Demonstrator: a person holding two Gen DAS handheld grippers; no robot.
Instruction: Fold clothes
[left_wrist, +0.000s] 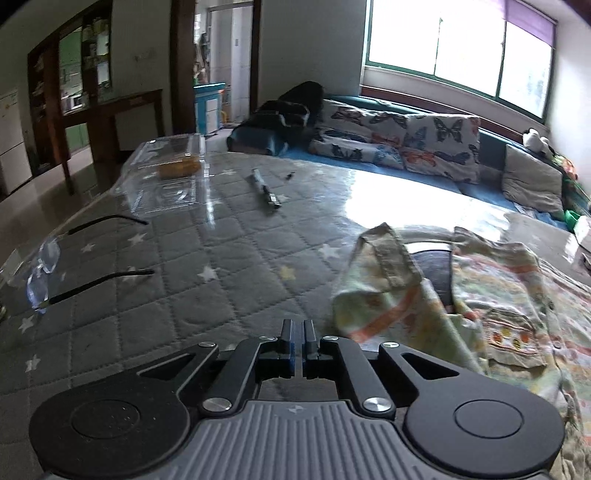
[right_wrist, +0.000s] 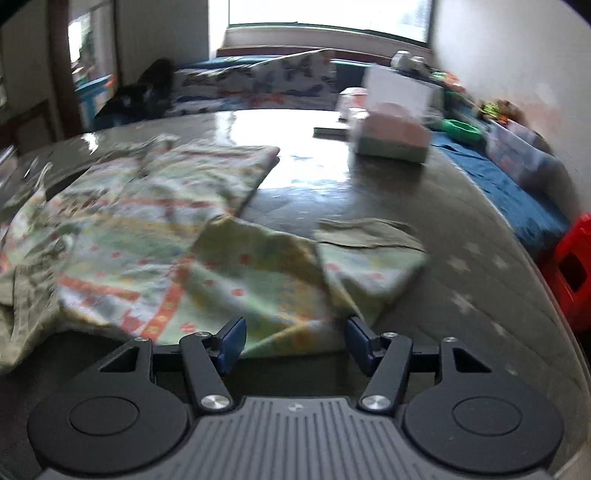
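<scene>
Left claw clenched, empty, lower centre over bench; right claw released before patterned shirt.

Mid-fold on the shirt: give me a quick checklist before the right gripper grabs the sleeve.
1. Right gripper open: ok, jaws wide apart.
2. Sleeve ahead of the right jaws: ok, folded cloth lies between and just beyond them.
3. Left gripper free: ok, shut, nothing between its fingers.
4. Shirt flat: not ok, rumpled, left sleeve bunched up.
5. Glasses off the shirt: ok.
6. Box off the shirt: ok.
</scene>
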